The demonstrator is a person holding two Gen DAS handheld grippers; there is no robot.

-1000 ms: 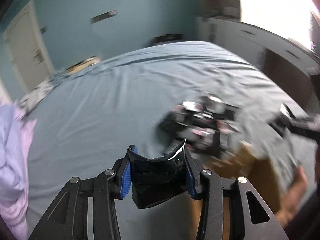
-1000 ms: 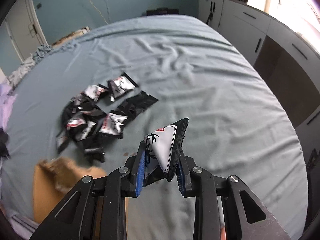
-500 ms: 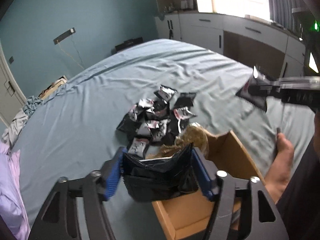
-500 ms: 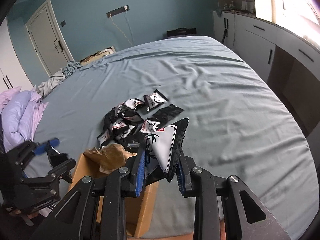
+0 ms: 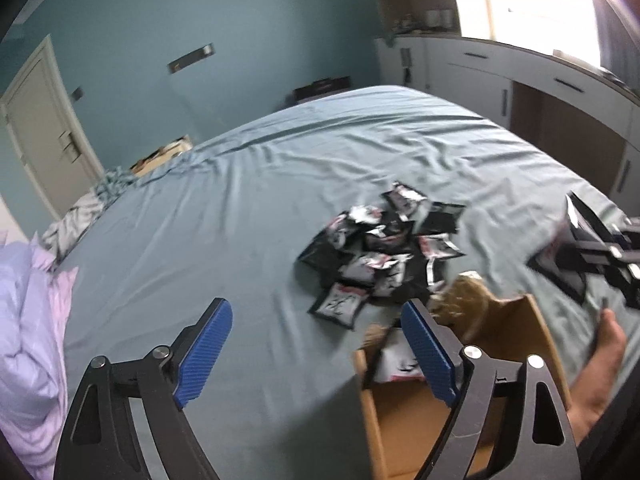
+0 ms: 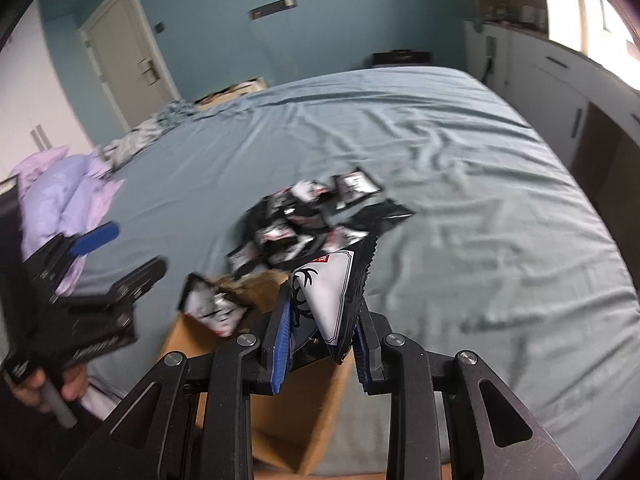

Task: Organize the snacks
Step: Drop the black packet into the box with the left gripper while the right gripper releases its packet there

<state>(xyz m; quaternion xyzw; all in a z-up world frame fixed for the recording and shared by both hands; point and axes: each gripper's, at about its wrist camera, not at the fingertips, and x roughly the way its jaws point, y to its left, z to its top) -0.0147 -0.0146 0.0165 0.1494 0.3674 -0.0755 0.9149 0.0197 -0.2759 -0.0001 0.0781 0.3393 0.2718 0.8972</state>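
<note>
Your left gripper (image 5: 316,348) had its blue-padded jaws spread wide; they had just been opening, and nothing sat between them. Just beyond and below its right-hand finger stood the open brown cardboard box (image 5: 516,332), with one black-and-white snack packet (image 5: 396,362) lying inside against its far-left corner beside some crumpled brown paper (image 5: 464,294).

Your right gripper (image 6: 320,340) had its jaws pressed in on a white-and-black foil snack packet (image 6: 328,300), pinching it by the lower end so that the packet stood up between the blue pads. It was held above the near edge of the same cardboard box (image 6: 312,412). In that view the packet in the box (image 6: 212,308) showed at the box's far-left corner, though blur kept me from telling whether it had settled.

Past the box, a loose pile of black-and-white snack packets (image 5: 380,248) lay on the grey-blue bed sheet (image 5: 240,220), its nearest packet just short of the box. Your right hand (image 5: 600,364) showed at the right edge of the left view. A bundle of lilac bedding (image 5: 28,320) lay at the left side of the bed.
</note>
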